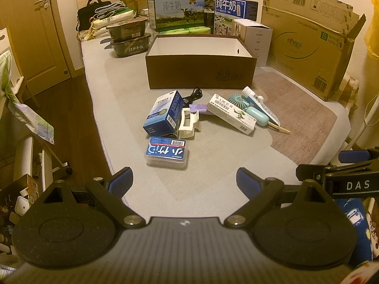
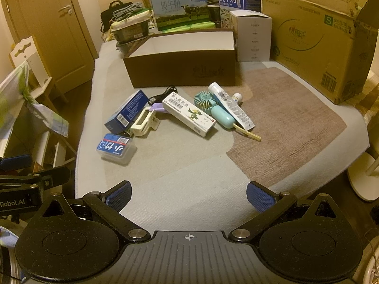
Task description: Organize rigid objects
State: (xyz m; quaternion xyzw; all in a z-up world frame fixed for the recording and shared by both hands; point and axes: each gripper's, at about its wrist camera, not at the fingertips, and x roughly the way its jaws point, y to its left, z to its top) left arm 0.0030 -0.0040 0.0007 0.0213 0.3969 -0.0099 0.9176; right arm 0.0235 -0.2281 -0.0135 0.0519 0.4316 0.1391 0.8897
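Observation:
A pile of small items lies on the bed in front of an open brown box (image 1: 200, 75) (image 2: 182, 71) with a white inside. Nearest is a clear floss-pick case (image 1: 167, 152) (image 2: 116, 149). Behind it stand a blue carton (image 1: 163, 112) (image 2: 126, 112), a cream hair clip (image 1: 188, 123) (image 2: 144, 122), a white ointment box (image 1: 231, 113) (image 2: 190, 113), a teal hand fan (image 1: 251, 110) (image 2: 214, 108), a toothpaste tube (image 1: 260, 106) (image 2: 231, 105) and a black cable (image 1: 194, 94). My left gripper (image 1: 183, 181) and right gripper (image 2: 189, 195) hover open and empty over the near edge of the bed.
Milk cartons (image 1: 176, 9), food trays (image 1: 130, 36), a white box (image 1: 257, 39) and a large cardboard carton (image 1: 308, 45) crowd the far end of the bed. A door (image 1: 45, 26) and wooden floor lie left; a chair with cloth (image 2: 26, 99) stands beside the bed.

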